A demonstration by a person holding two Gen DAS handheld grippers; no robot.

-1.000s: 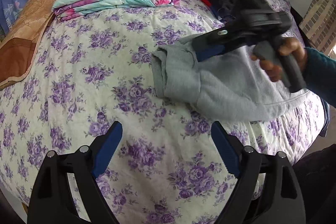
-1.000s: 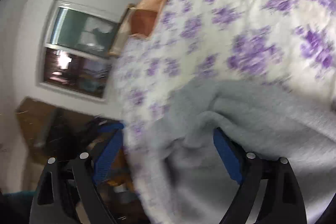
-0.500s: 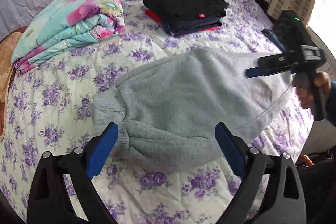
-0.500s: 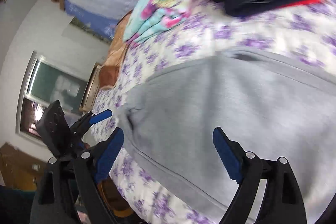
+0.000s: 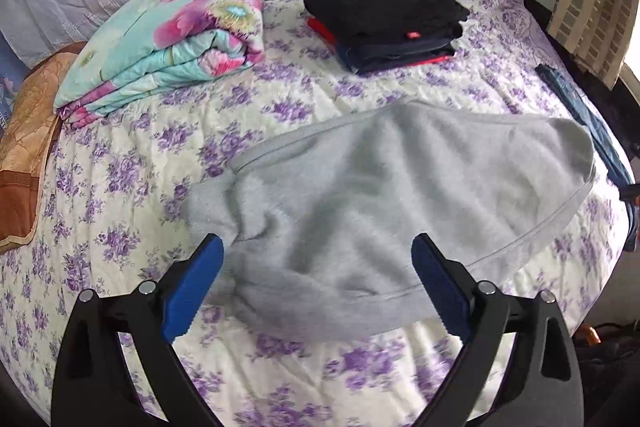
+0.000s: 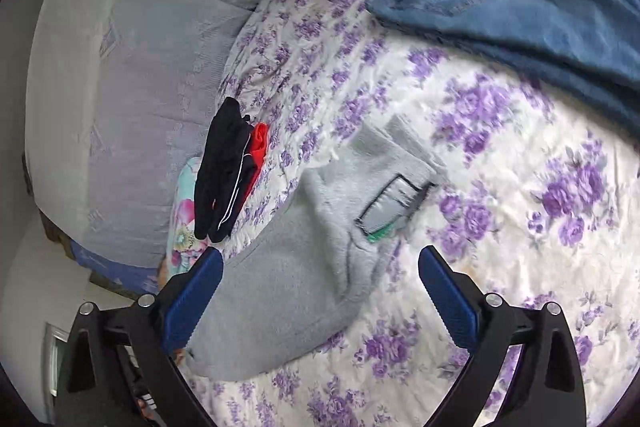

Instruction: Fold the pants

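Gray pants (image 5: 384, 203) lay folded mid-bed (image 5: 132, 219), loose. Left claw (image 5: 316, 283) gaped above them, gripping nothing. Right claw (image 6: 320, 291) was opening, empty. Jeans (image 6: 520, 7) lay along the bed's edge.

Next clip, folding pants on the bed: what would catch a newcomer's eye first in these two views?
The grey sweatpants lie folded over mid-bed on the purple-flowered bedspread, just ahead of the left gripper, whose open jaws hold nothing. Behind them sit a bright floral quilt and a dark folded clothes stack. The right gripper, jaws opening and empty, faces blue jeans beyond the sweatpants.
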